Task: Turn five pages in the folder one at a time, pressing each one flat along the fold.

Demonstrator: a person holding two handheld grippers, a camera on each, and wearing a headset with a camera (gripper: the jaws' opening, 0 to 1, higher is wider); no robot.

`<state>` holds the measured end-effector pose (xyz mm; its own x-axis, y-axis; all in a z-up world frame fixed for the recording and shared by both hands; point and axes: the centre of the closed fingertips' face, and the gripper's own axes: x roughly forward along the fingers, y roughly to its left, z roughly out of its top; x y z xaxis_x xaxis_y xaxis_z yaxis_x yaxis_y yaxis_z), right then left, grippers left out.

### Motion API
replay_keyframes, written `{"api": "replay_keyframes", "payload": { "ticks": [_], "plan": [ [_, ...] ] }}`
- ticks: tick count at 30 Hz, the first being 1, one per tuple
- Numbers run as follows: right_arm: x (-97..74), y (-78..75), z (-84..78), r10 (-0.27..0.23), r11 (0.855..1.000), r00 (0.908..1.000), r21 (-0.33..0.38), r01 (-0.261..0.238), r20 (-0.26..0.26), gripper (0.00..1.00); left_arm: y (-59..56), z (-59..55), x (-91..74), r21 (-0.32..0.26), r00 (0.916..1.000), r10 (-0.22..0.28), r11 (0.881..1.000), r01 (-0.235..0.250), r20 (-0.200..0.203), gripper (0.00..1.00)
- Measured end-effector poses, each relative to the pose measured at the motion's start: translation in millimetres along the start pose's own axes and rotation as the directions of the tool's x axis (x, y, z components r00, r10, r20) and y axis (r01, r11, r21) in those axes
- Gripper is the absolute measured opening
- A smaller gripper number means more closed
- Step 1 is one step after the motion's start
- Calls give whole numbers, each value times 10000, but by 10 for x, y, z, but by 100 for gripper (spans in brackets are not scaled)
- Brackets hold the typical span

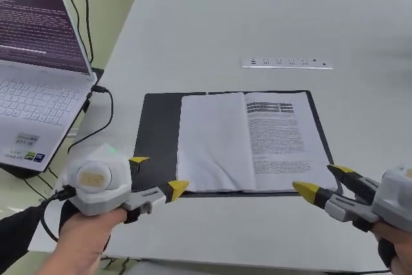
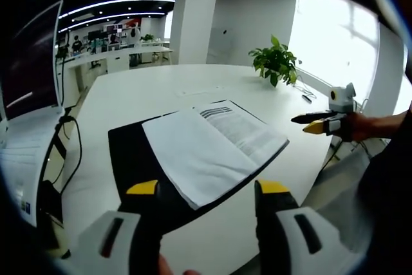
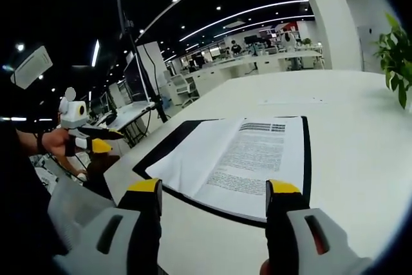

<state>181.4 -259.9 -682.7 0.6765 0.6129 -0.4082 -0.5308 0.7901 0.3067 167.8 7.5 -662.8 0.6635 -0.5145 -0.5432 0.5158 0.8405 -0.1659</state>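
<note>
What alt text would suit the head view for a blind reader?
An open black folder lies on a white table, blank page left of the fold, printed page right. The left gripper and right gripper, both open, are poised at its near corners; a laptop sits far left.

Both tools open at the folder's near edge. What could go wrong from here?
1. The printed page lies flat, so the right tool may pinch more than one sheet.
2. The blank left page already looks rippled; pressing along the fold could set creases.
3. The folder lies loose on the table; lifting may drag it unless the left tool pins it.
</note>
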Motion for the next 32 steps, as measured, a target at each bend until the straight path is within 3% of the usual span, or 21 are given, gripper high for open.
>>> {"api": "replay_keyframes", "payload": {
  "ticks": [9,16,24,32],
  "plan": [
    [-73,45,-85,168,9998,9996,64,-166,-234,65,12,66,-62,-180,9988,378,9991,-372,319,61],
    [-56,70,-43,278,9996,9993,-6,-279,-269,65,3,-6,-115,-331,9980,552,9980,-541,313,62],
    [-61,49,1,320,9994,9994,-94,-321,-135,67,-16,-8,-138,-406,9972,636,9973,-619,396,63],
    [-151,-11,-58,156,9999,9997,-28,-156,-175,66,-45,-22,-125,-439,9974,597,9974,-579,401,63]
  ]
}}
